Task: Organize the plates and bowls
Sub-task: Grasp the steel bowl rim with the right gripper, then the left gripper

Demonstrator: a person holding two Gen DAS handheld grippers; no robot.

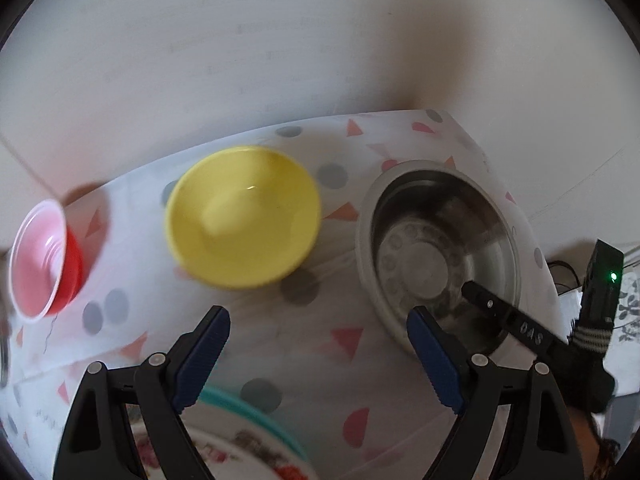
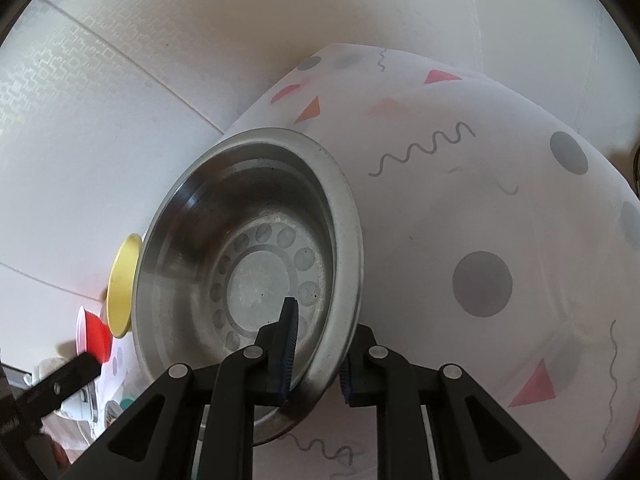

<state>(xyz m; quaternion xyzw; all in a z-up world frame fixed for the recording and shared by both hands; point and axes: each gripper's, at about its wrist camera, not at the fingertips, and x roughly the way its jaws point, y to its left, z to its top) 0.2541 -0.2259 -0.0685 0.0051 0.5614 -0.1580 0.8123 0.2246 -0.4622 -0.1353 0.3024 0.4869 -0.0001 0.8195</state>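
- While the right tool (image 2: 316,364) is clamped on the steel bowl's (image 2: 248,256) near rim, the yellow bowl (image 1: 243,218) lies just beyond.
- Left tool (image 1: 318,354) gapes empty, nearer the yellow bowl.

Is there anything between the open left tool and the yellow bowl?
Nothing visible. Only bare patterned tablecloth lies between the left tool and the yellow bowl. The red cup and steel bowl sit off to either side.

Left tool (image 1: 318,344) gapes wide; right tool (image 2: 318,354) is clamped tight.
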